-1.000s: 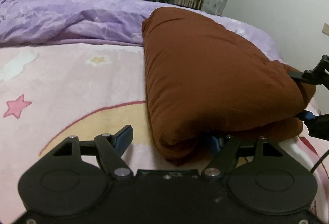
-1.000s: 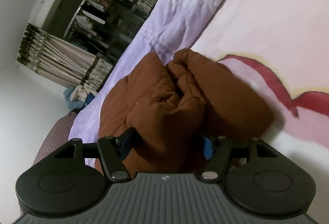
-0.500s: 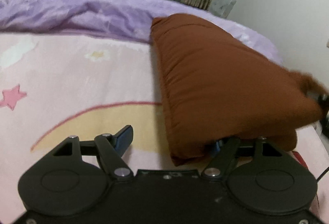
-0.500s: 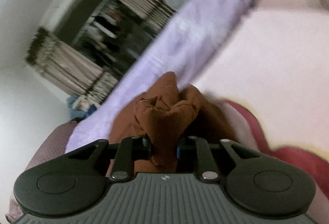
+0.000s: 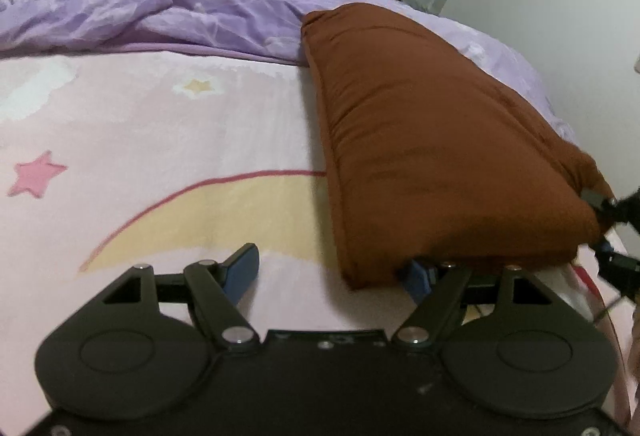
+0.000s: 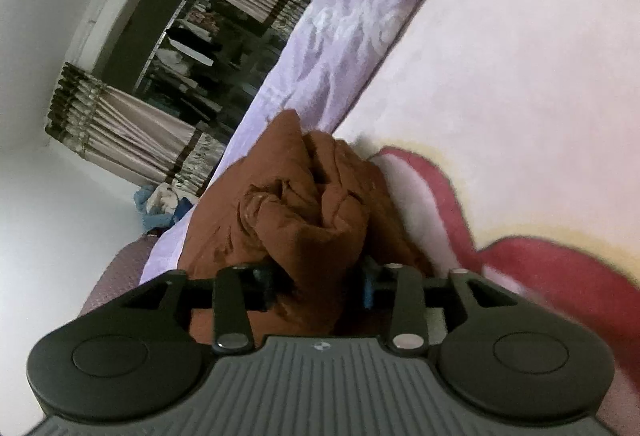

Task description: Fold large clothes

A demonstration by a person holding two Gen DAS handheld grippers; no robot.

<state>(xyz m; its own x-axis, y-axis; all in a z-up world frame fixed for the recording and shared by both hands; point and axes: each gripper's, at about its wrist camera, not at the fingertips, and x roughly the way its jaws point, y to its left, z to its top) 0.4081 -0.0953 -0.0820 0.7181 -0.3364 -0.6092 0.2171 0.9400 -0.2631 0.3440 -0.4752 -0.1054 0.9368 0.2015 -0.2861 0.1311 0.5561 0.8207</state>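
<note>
The bed [image 5: 160, 124] fills both views, spread with a pink blanket [image 5: 140, 140] printed with stars and a yellow crescent, and a crumpled lilac duvet [image 5: 168, 8] lies along its far side. On the blanket's right part — its far end touching the duvet — lies the folded brown garment [image 5: 432, 132], a thick oblong bundle. Beyond the bed hang striped curtains [image 6: 132, 124] on either side of a dark opening.

The left gripper [image 5: 332, 272] stands released and wide: the garment's near corner lies between its fingers, the right blue pad tucked under the fold, the left pad bare over the blanket. The right gripper [image 6: 316, 284] is at the bundle's other near corner — its jaws are opening, with a bunched wad of brown cloth between them that the blue pads touch on both sides.
</note>
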